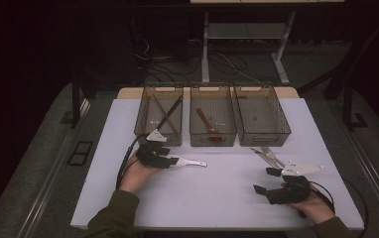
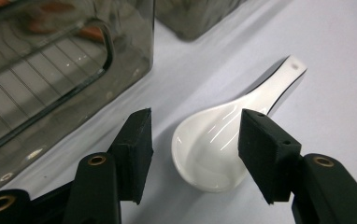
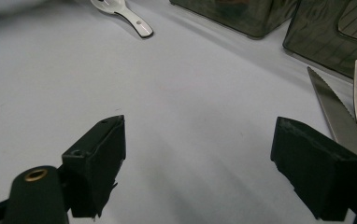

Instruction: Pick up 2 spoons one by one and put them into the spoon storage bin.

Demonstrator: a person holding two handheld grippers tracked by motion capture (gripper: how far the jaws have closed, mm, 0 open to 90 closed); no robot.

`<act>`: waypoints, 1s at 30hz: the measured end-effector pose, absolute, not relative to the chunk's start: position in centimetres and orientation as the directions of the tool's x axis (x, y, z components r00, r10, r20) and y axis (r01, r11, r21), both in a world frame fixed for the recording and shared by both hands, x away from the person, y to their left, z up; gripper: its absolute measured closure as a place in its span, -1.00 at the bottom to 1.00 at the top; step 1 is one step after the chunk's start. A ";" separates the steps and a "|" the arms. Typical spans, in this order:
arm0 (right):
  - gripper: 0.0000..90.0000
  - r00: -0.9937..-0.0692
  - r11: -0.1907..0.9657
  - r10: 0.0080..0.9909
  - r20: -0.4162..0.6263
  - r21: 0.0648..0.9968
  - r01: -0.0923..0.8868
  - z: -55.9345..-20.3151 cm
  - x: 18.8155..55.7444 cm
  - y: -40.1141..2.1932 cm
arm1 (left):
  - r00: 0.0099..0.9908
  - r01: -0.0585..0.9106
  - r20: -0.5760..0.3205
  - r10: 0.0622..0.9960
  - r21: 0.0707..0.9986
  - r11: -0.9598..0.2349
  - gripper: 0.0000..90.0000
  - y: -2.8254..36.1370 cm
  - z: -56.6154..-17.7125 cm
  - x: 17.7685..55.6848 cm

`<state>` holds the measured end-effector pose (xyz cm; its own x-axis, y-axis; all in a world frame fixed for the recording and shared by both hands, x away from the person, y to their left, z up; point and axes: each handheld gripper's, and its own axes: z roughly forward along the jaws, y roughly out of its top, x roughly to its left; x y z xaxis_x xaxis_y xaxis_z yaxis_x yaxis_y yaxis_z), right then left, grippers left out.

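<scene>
Left tongs (image 2: pixel 193 140) standing released, straddling the spoon (image 2: pixel 223 140) lying on the counter (image 1: pixel 217 188) beside the left bin (image 1: pixel 158 121). Glazed bowl risking slipping sideways if I'm closing off-centre. Right tongs (image 3: pixel 197 163) idling, released.

Glossy white ceramic-looking spoon (image 2: pixel 214 149), matt table (image 1: pixel 217 188).

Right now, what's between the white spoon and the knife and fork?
Nothing: in the high view, bare table runs from the white spoon to the knife and fork. The right gripper view agrees.
</scene>
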<state>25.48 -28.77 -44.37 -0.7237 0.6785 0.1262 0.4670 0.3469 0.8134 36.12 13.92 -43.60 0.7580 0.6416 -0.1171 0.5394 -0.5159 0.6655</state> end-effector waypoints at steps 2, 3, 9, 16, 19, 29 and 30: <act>-0.59 -0.724 0.349 0.679 0.123 0.813 0.466 -44.4 25.5 -28.8 | 0.765 0.539 -0.116 0.634 0.655 -0.530 -0.02 13.7 -43.8 36.1; -0.59 -0.724 0.349 0.679 0.124 0.813 0.466 -44.4 25.5 -28.7 | 0.767 0.537 -0.110 0.632 0.649 -0.539 -0.01 13.7 -43.9 36.1; -0.59 -0.726 0.355 0.677 0.119 0.812 0.464 -44.4 25.5 -28.7 | 0.784 0.518 -0.086 0.614 0.635 -0.572 0.05 13.4 -44.0 35.9; -0.59 -0.729 0.364 0.675 0.111 0.810 0.460 -44.4 25.5 -28.6 | 0.821 0.495 -0.115 0.560 0.631 -0.597 0.42 13.4 -43.9 35.7; -0.59 -0.730 0.366 0.674 0.109 0.809 0.460 -44.4 25.4 -28.6 | 0.831 0.485 -0.114 0.545 0.629 -0.607 0.48 13.5 -43.9 35.7; -0.59 -0.732 0.376 0.673 0.104 0.804 0.460 -44.5 25.4 -28.4 | 0.860 0.444 -0.110 0.497 0.641 -0.626 0.73 14.0 -43.6 35.6; -0.59 -0.732 0.376 0.673 0.105 0.804 0.460 -44.5 25.4 -28.4 | 0.862 0.441 -0.109 0.495 0.642 -0.627 0.75 14.0 -43.5 35.5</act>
